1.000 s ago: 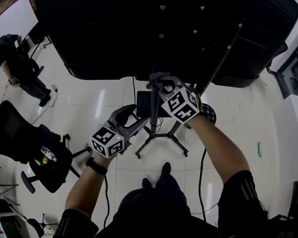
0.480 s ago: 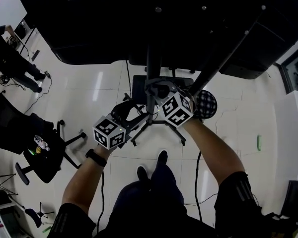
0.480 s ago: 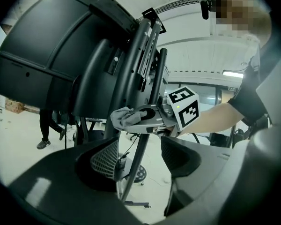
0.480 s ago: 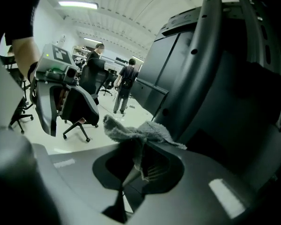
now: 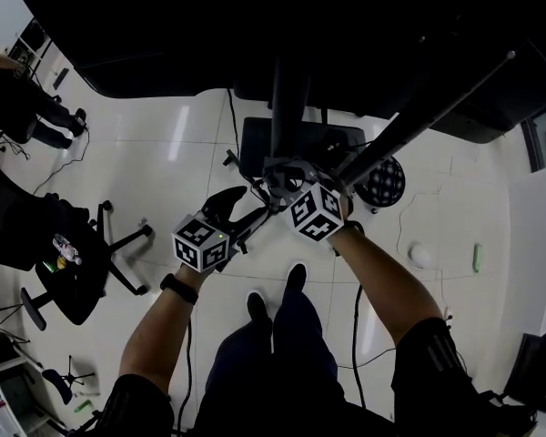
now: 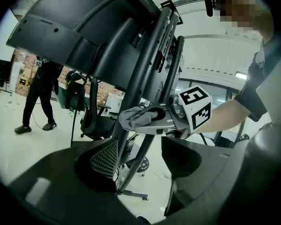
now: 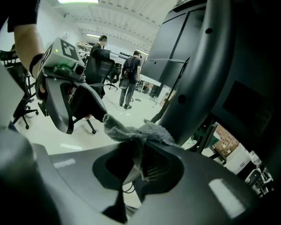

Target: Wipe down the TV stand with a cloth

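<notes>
Right gripper [image 7: 138,150] clenches the cloth [image 7: 131,130] against the TV stand's post [image 7: 196,93] (left gripper [image 6: 140,156] gapes, empty). A shallow pinch could let the cloth slip.

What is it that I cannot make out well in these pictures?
Head view: the cloth is hidden under the right gripper.
Head view: the TV stand's base is partly covered by that gripper.
Right gripper view: the stand's post is cut off by the top edge; dust on it is too faint to see.
</notes>
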Action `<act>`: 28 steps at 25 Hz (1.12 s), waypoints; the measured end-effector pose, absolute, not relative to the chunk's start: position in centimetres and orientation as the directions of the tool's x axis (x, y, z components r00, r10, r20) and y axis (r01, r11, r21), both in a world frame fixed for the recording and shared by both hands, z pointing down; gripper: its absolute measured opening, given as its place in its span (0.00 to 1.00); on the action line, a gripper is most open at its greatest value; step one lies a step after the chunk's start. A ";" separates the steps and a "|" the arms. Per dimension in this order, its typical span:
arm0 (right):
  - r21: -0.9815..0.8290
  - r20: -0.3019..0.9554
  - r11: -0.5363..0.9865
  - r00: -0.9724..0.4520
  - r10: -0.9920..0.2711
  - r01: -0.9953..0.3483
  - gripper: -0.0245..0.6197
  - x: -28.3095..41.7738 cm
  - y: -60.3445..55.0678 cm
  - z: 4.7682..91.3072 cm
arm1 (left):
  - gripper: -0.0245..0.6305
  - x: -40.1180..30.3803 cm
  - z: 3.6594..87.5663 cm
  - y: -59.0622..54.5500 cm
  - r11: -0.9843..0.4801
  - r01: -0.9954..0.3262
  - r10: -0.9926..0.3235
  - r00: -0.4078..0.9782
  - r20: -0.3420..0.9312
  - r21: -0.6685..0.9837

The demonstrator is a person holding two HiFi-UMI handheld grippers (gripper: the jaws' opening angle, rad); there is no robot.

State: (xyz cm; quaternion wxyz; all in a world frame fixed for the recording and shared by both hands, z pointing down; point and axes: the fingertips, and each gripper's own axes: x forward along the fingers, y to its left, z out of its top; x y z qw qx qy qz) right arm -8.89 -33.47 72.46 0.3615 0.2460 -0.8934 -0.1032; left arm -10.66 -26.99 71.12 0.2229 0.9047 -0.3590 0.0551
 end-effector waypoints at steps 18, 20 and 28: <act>0.302 0.681 0.885 -0.569 -0.461 -0.355 0.11 -8.3 -33.0 89.4 | 0.52 -9.7 84.0 -28.0 -0.567 -0.689 -0.610 0.720 0.332 0.451; 0.295 0.686 0.886 -0.566 -0.457 -0.358 0.11 -8.3 -33.0 90.9 | 0.52 -9.6 85.3 -27.9 -0.563 -0.688 -0.603 0.721 0.341 0.458; 0.281 0.730 0.899 -0.533 -0.427 -0.336 0.11 -8.1 -33.0 96.7 | 0.52 -9.8 89.3 -28.3 -0.541 -0.693 -0.588 0.717 0.375 0.477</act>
